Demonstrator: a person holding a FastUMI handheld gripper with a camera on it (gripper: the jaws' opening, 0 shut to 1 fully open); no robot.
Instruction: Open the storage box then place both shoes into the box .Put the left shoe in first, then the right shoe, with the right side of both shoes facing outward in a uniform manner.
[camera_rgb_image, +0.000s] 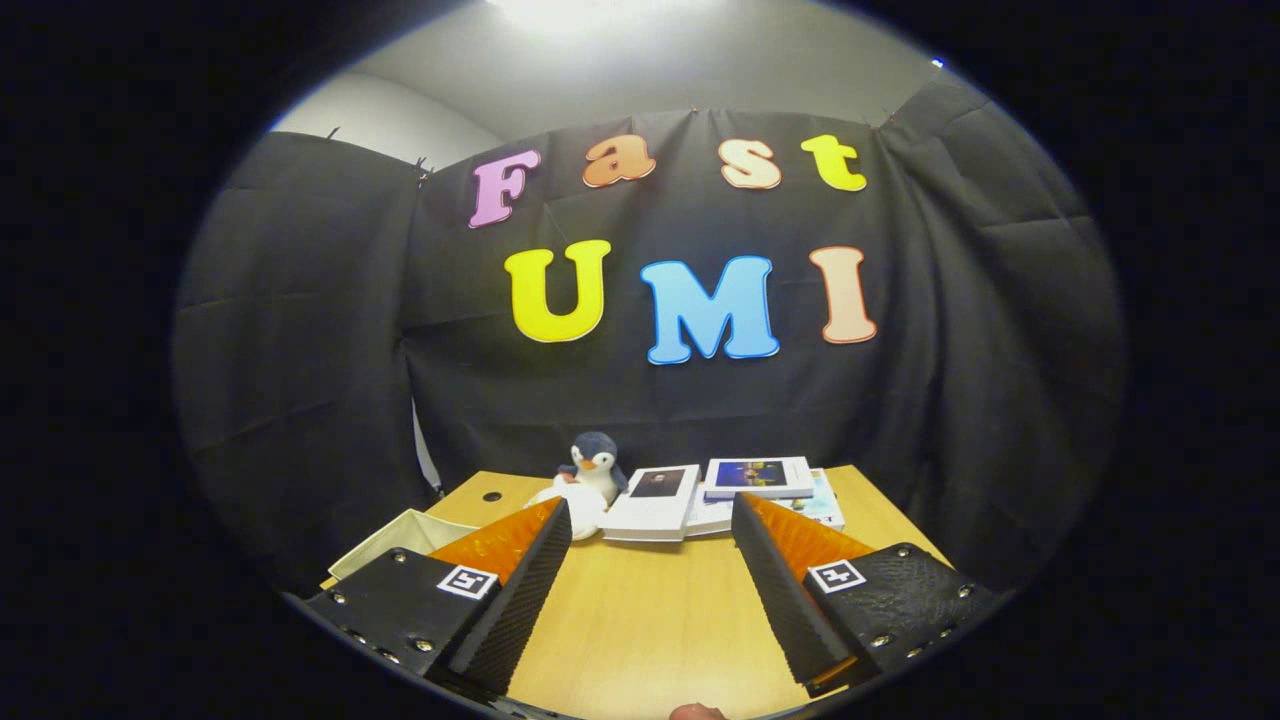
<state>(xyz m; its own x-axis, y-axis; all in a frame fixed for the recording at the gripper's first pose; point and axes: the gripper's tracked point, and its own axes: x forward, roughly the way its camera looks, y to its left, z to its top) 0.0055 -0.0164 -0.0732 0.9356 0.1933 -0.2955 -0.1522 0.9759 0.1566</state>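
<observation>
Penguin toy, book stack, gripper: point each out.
penguin toy (597, 462): gripper view, its body.
book stack (700, 495): gripper view, top covers.
gripper (650, 525): gripper view, open, midway between fingertips.

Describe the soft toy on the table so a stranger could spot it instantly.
On the wooden table, look to the far edge by the black cloth wall, beyond the open hand-held gripper. Left of the stacked books sits a small penguin plush: the one rounded, soft thing among flat rectangles.

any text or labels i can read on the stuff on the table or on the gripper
Books at the table's far side: covers bear pictures, any print too small to read.
Square coded markers on the open gripper: patterns, no words.
Penguin plush, pale box, table: no text seen.
</observation>
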